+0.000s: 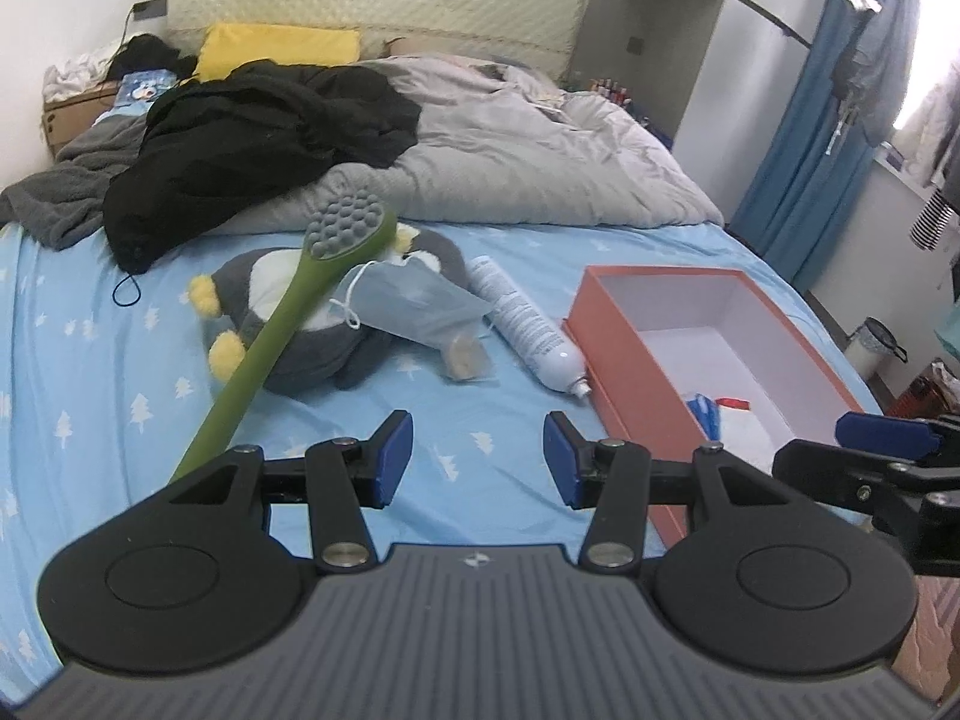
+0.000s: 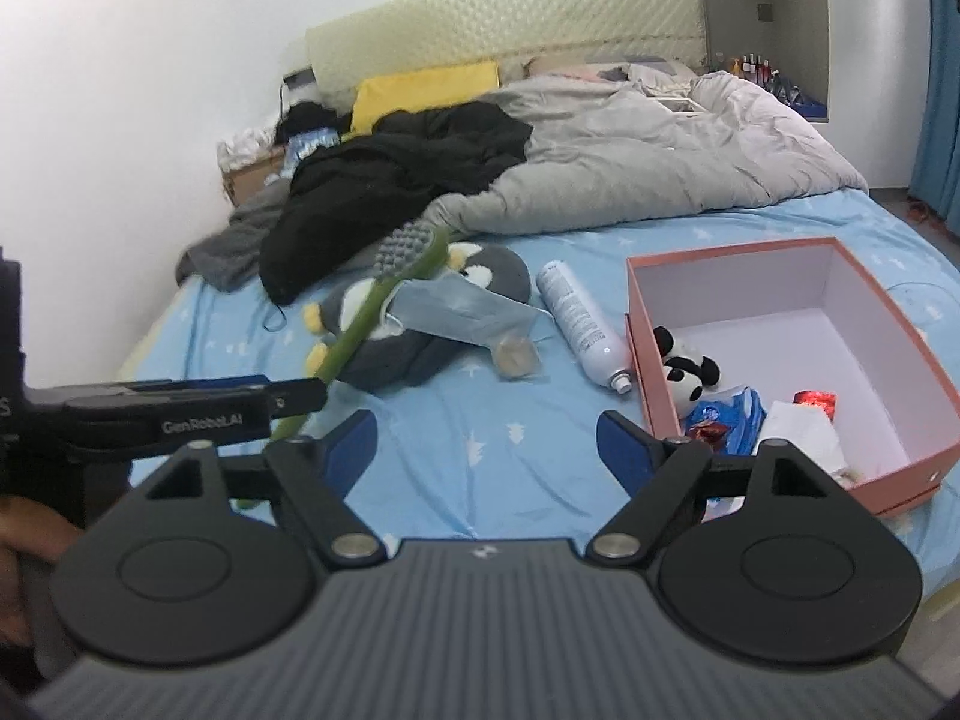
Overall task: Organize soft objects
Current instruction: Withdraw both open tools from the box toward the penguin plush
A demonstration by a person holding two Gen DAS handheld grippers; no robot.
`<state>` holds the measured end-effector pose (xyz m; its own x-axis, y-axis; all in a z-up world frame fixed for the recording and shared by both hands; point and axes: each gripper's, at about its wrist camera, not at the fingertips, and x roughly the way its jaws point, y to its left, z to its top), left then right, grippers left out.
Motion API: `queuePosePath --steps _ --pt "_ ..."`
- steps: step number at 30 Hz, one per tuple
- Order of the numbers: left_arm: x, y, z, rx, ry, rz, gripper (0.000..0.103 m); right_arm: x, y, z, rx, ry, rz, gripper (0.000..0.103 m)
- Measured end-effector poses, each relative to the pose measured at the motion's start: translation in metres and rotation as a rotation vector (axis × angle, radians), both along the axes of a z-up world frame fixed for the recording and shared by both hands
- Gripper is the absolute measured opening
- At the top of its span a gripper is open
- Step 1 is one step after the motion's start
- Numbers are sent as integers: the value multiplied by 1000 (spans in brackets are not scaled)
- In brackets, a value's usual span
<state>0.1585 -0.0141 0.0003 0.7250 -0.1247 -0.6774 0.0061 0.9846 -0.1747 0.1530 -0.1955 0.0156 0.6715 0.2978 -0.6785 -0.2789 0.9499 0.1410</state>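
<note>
A grey penguin plush point(image 1: 312, 330) point(image 2: 420, 336) lies on the blue bedsheet, with a pale blue face mask point(image 1: 414, 300) point(image 2: 468, 306) draped over it. A green long-handled brush point(image 1: 270, 336) point(image 2: 360, 324) leans across the plush, its handle passing left of my left gripper point(image 1: 477, 459), which stands open over bare sheet with nothing between its pads. My right gripper point(image 2: 486, 450) is open and empty too, just left of the orange box point(image 1: 618, 372) point(image 2: 726, 253). A small panda plush point(image 2: 684, 366) and several packets lie inside the box.
A white spray can point(image 1: 522, 324) point(image 2: 579, 324) lies between the plush and the box, with a clear bag point(image 2: 513, 354) beside it. Black clothes point(image 1: 252, 144) and a grey duvet point(image 1: 528, 156) are heaped toward the headboard. The bed's edge runs just right of the box.
</note>
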Motion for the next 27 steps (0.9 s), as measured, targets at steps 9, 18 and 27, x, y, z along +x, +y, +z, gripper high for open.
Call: queuePosePath --steps 9,18,27 --pt "39 17 -27 0 24 55 54 36 18 -8 -95 95 27 82" --pt "74 26 -62 -51 50 101 54 73 22 -2 -120 209 22 82" --pt "89 36 -87 -68 99 124 54 94 34 -17 -151 245 9 82"
